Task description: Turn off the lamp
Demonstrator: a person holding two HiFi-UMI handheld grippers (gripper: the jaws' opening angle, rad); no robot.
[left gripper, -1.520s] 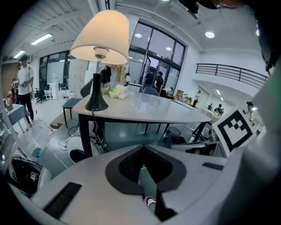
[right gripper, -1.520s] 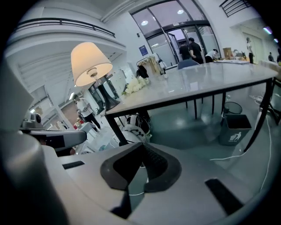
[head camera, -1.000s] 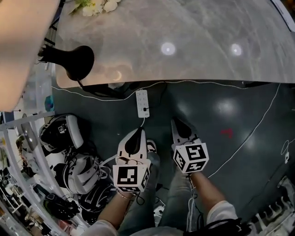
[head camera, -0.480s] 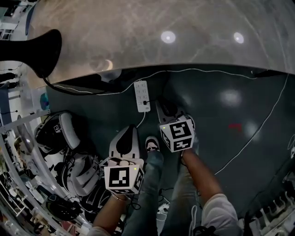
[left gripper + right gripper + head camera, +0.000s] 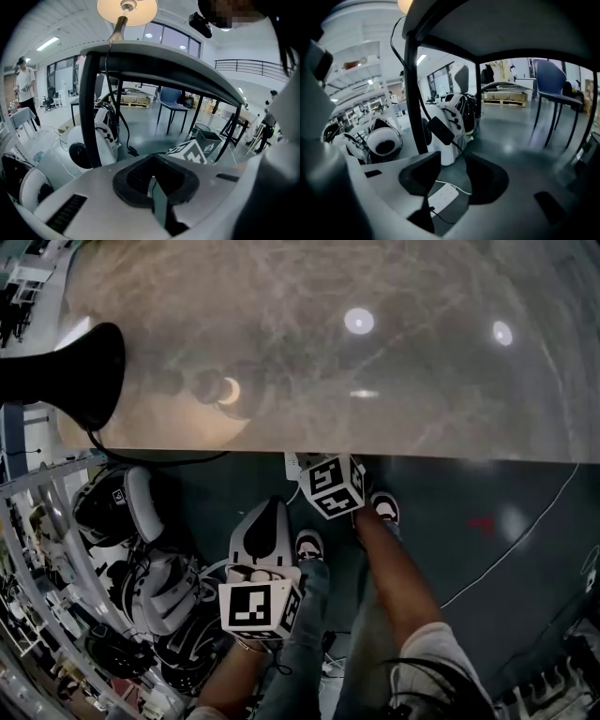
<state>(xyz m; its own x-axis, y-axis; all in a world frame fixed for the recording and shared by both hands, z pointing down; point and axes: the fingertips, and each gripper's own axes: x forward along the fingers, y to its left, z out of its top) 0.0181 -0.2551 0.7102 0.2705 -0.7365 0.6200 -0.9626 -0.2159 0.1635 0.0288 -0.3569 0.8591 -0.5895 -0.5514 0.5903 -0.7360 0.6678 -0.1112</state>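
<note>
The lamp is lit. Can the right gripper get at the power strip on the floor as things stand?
Probably yes: the right gripper is opening its jaws, and the power strip lies on bare floor straight ahead of them, nothing across it. The table leg stands aside.

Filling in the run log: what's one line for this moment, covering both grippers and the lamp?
lamp: lit | right gripper: jaws opening, empty, aimed at power strip | left gripper: shut, empty
</note>
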